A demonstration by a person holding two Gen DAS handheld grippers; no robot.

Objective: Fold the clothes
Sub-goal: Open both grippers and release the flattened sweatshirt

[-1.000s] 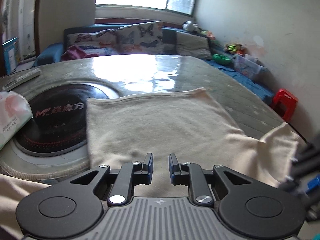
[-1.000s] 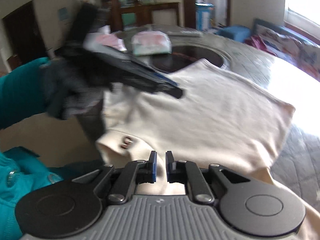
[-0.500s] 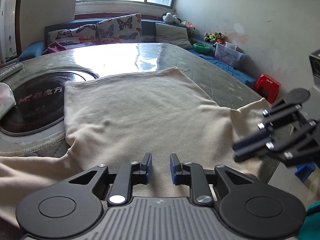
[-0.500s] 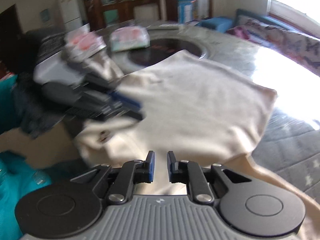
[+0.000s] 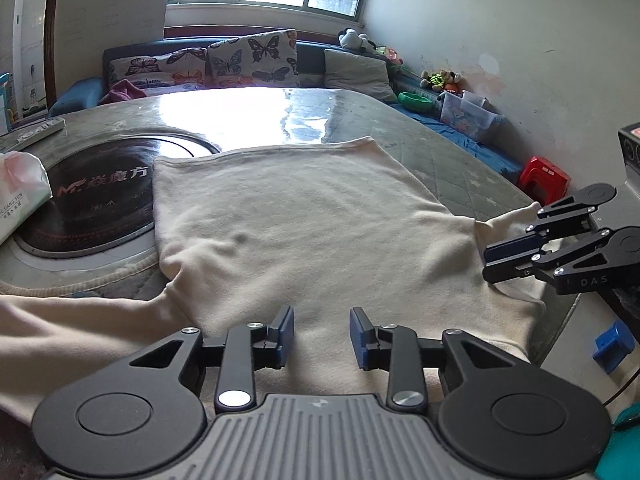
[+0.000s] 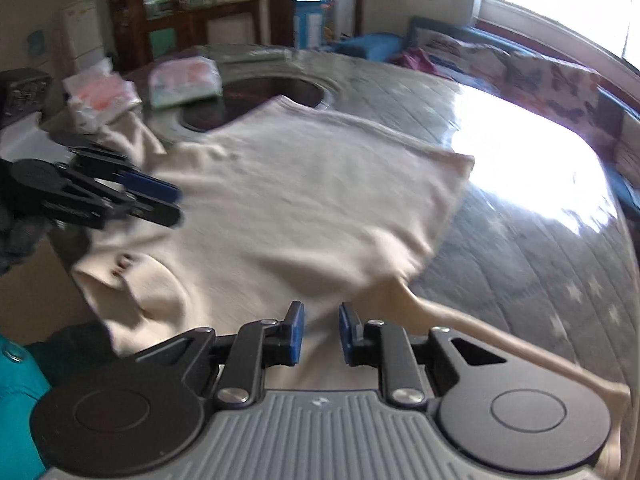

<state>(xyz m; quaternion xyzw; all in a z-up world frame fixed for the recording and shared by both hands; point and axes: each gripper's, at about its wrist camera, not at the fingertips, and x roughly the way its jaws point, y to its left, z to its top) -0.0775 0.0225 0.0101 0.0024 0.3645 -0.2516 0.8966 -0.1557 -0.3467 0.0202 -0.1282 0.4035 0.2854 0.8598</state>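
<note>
While the cream shirt [image 5: 304,232] lies flat on the round table [image 5: 448,160], its long axis runs from the near edge toward the window: straight hem at the far end, neck end hanging just over the near rim by the person. Collar with a small dark label shows in the right wrist view [image 6: 124,264]. Far-left hem corner overlaps the dark inset disc [image 5: 92,196] in the table's middle. One sleeve [image 5: 60,332] trails off along the near edge on the left side; the other sleeve [image 6: 500,340] stretches as a thin strip toward the right rim.

Left gripper [image 5: 321,334]: jaws have just been opening, now spread with a clear gap, hovering over the shirt's near part, nothing between the pads. Right gripper [image 6: 321,334]: jaws also just opening, narrower gap, cloth below, nothing pinched. In the left wrist view the right gripper [image 5: 490,258] sits at the shirt's right shoulder edge, close to the cloth; contact unclear.

Room: far half of the table is bare and glossy, open for moving. Tissue packs [image 6: 184,82] sit on the left side beyond the disc, apart from the shirt body. Right side of the table past the shirt edge is free quilted surface. Right wrist view is motion-blurred.
</note>
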